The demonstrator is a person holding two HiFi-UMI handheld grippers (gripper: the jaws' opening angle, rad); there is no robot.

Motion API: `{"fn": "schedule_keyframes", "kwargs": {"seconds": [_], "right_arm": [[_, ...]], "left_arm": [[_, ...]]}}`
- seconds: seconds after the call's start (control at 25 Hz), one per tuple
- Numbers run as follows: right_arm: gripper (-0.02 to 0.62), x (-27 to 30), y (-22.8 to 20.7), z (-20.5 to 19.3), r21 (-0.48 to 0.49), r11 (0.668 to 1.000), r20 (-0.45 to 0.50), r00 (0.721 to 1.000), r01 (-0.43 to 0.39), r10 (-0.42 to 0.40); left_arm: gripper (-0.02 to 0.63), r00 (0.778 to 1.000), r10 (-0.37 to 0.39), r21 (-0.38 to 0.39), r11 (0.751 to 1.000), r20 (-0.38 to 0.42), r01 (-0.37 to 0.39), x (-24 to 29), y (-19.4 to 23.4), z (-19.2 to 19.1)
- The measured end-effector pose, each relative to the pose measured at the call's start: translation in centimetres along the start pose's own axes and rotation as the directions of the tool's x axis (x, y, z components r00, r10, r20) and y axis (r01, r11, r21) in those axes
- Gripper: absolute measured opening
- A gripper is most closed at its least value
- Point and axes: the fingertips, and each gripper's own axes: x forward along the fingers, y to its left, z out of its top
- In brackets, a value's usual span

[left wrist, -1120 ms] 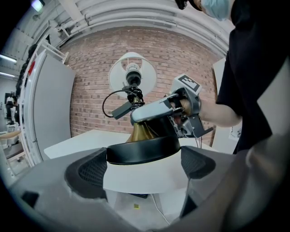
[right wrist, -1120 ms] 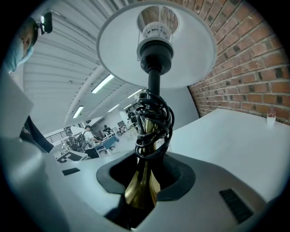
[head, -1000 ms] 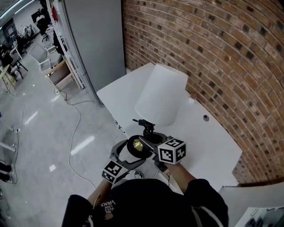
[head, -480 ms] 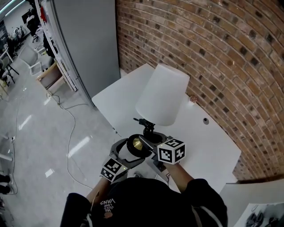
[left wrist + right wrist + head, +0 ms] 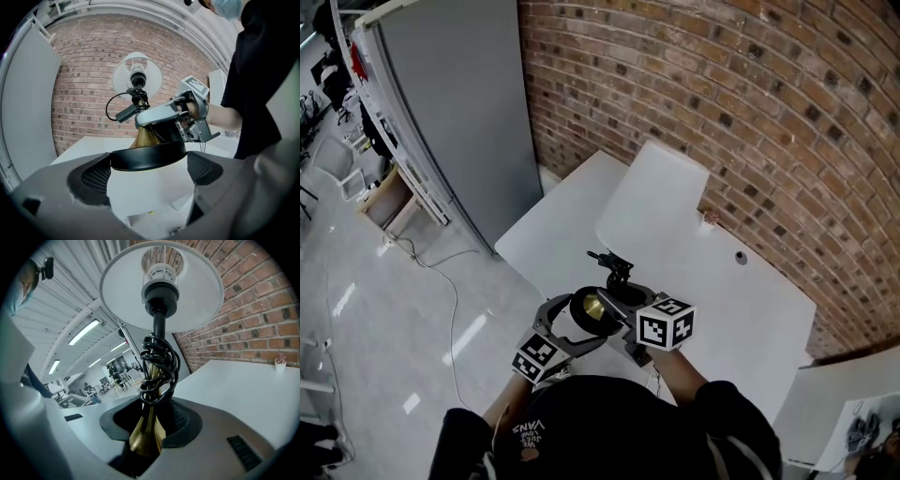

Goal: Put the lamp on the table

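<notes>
The lamp is held tilted, between both grippers, over the near edge of the white table (image 5: 750, 319). Its white shade (image 5: 652, 211) leans out over the tabletop toward the brick wall. My left gripper (image 5: 581, 323) is shut on the black round base (image 5: 147, 157), which sits between its two pads. My right gripper (image 5: 623, 298) is shut on the brass stem (image 5: 147, 432) just above the base. A black cable (image 5: 157, 364) is coiled around the stem below the bulb socket (image 5: 160, 289).
A brick wall (image 5: 787, 122) runs behind the table. A grey partition (image 5: 459, 122) stands to the left. On the table are a tiny potted ornament (image 5: 710, 218) and a cable hole (image 5: 741, 257). A cable (image 5: 441, 281) trails on the shiny floor.
Both grips on the lamp are unchanged. The view has swung right toward the brick wall, and the shade now lies further over the tabletop.
</notes>
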Motion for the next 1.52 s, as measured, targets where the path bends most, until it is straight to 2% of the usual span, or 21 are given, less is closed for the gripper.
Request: {"fn": "schedule_keyframes", "kwargs": {"seconds": [0.36, 0.68, 1.04, 1.28, 1.52], "right_arm": [[0.123, 5.6, 0.6, 1.6, 0.032, 0.995, 0.054, 0.994, 0.092, -0.094], [0.123, 7.8, -1.0, 2.8, 0.033, 0.98, 0.07, 0.978, 0.195, -0.197], [0.121, 7.8, -6.6, 5.7, 0.05, 0.965, 0.101, 0.96, 0.258, -0.262], [0.121, 8.3, -10.9, 8.2, 0.037, 0.959, 0.101, 0.954, 0.28, -0.283], [0.12, 9.1, -15.6, 10.7, 0.005, 0.95, 0.106, 0.945, 0.311, -0.31]], "left_arm": [[0.518, 0.994, -0.111, 0.036, 0.993, -0.015, 0.112, -2.3, 6.0, -0.5], [0.518, 0.978, -0.205, 0.042, 0.978, -0.028, 0.206, -1.4, 9.1, -0.6], [0.517, 0.963, -0.27, 0.069, 0.96, -0.029, 0.271, 4.1, 11.9, 1.0], [0.517, 0.96, -0.279, 0.074, 0.957, -0.02, 0.28, 8.4, 14.3, 2.3], [0.515, 0.962, -0.267, 0.079, 0.959, -0.053, 0.271, 13.1, 17.1, 3.2]]}}
